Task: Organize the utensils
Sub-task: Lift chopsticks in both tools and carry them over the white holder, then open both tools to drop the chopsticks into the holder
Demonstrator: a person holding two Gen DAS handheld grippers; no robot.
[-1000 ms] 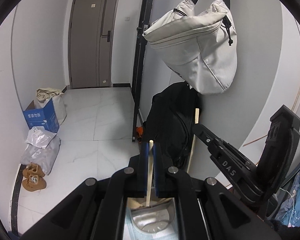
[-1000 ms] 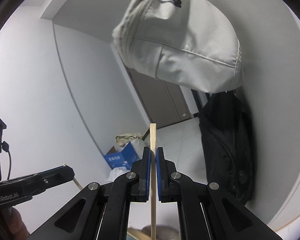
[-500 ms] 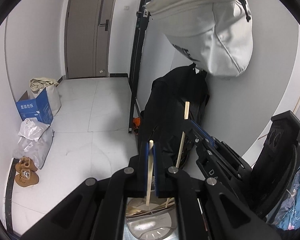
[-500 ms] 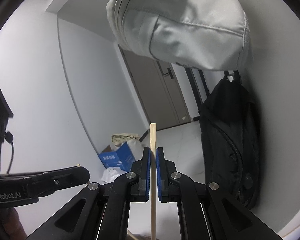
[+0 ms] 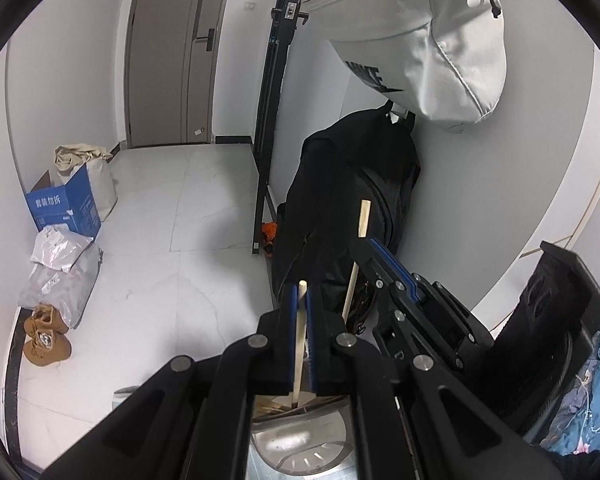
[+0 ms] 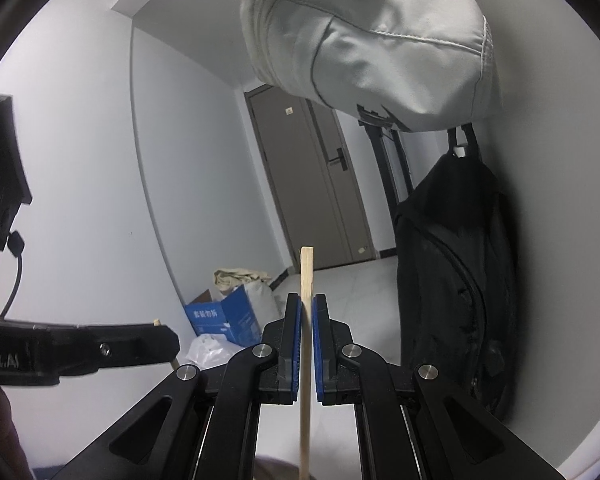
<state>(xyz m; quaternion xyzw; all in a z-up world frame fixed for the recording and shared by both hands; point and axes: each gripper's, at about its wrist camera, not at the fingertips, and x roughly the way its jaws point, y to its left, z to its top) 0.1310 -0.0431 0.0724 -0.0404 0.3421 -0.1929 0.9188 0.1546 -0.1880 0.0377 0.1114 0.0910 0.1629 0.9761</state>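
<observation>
The left gripper (image 5: 299, 300) has its jaws drawn together on a thin wooden chopstick (image 5: 298, 340), the blue pads (image 5: 288, 332) pressing it from both sides so that hardly any gap remains. The stick stands nearly upright between them: its blunt top pokes just above the fingertips, and its lower end runs down toward a round metal container (image 5: 300, 448) seen below the gripper, where more pale wooden sticks (image 5: 270, 404) lie at the rim; whether the held stick touches them cannot be told. The right gripper (image 6: 307, 308) is likewise clamped on a second chopstick (image 6: 305, 360), its blue pads (image 6: 294, 344) tight against the wood. This stick is also close to vertical, its squared top rising clearly above the fingertips and its shaft passing down out of the bottom of the view. In the left wrist view the right gripper sits just to the right of the left one, a little farther forward, with its stick's top showing against a black backpack (image 5: 352, 208) hanging on the wall. A pale grey bag (image 5: 428, 36) hangs above that. On the tiled floor, well apart, stand a blue cardboard box (image 5: 66, 210) and a pair of brown shoes (image 5: 46, 340).
</observation>
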